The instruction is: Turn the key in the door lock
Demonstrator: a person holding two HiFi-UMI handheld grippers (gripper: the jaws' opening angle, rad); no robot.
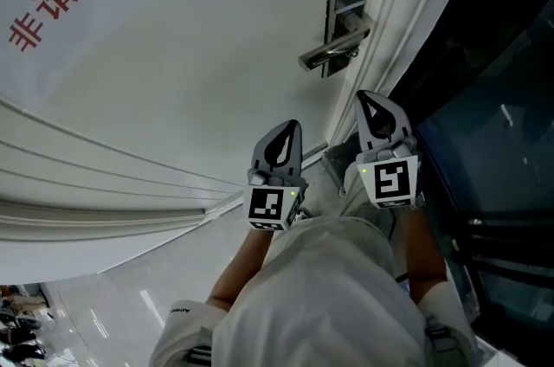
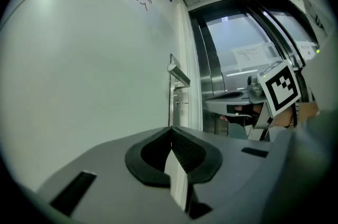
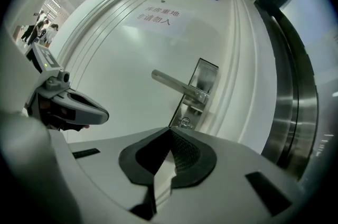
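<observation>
Left gripper [image 2: 171, 133] and right gripper [image 3: 170, 132] held their fingers [image 3: 186, 153] together, empty. The key [image 3: 185, 122] sat at the right gripper's 12 o'clock, below the handle [image 3: 174, 84]; parting fingers first seemed wise.

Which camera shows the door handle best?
The right gripper view: the door handle shows whole, with its plate. The head view shows the door handle smaller, from above; the left gripper view sees it only edge-on.
</observation>
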